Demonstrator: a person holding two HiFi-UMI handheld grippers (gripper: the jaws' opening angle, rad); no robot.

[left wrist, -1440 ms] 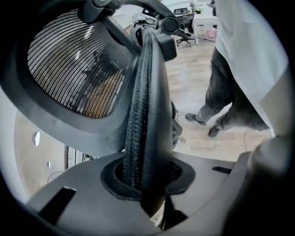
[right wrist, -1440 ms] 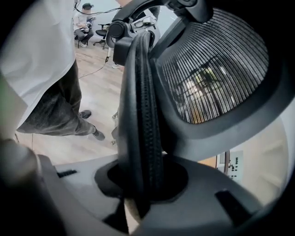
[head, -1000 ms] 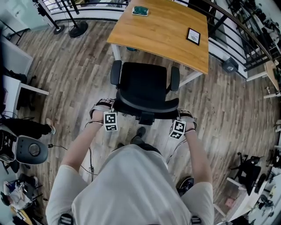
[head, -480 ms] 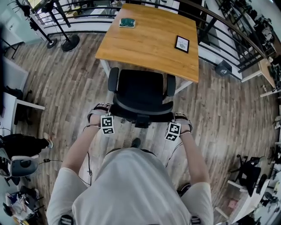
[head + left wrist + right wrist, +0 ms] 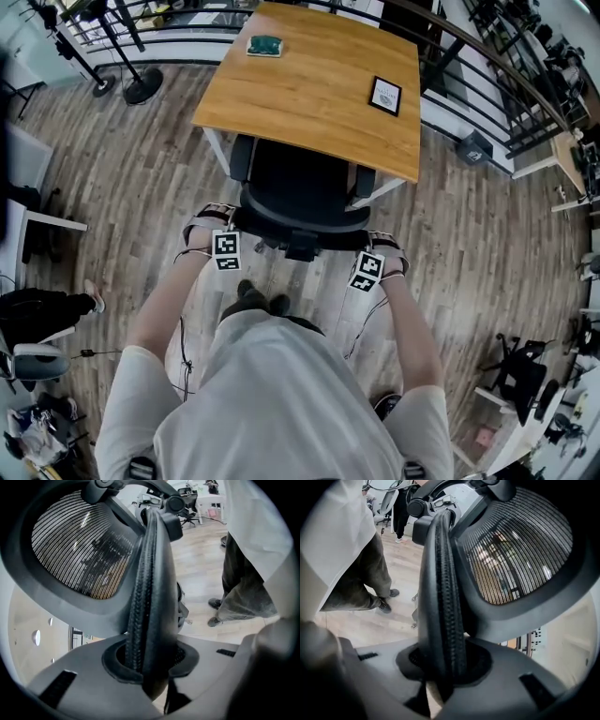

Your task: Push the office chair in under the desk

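Because a two-sided hold pushes straight | left gripper (image 5: 150, 660) jaws clamp chair (image 5: 300, 187) back edge | right gripper (image 5: 443, 660) likewise | seat partly under desk (image 5: 309, 94)

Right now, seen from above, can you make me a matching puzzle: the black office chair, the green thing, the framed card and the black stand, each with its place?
1. black mesh-backed office chair
2. small flat green object
3. small black-framed white card
4. black round-based stand

A. right side of the light wooden desk top
B. on the plank floor, left of the desk
C. front tucked under the desk's near edge
D. far left corner of the desk top

Pairs: 1-C, 2-D, 3-A, 4-B
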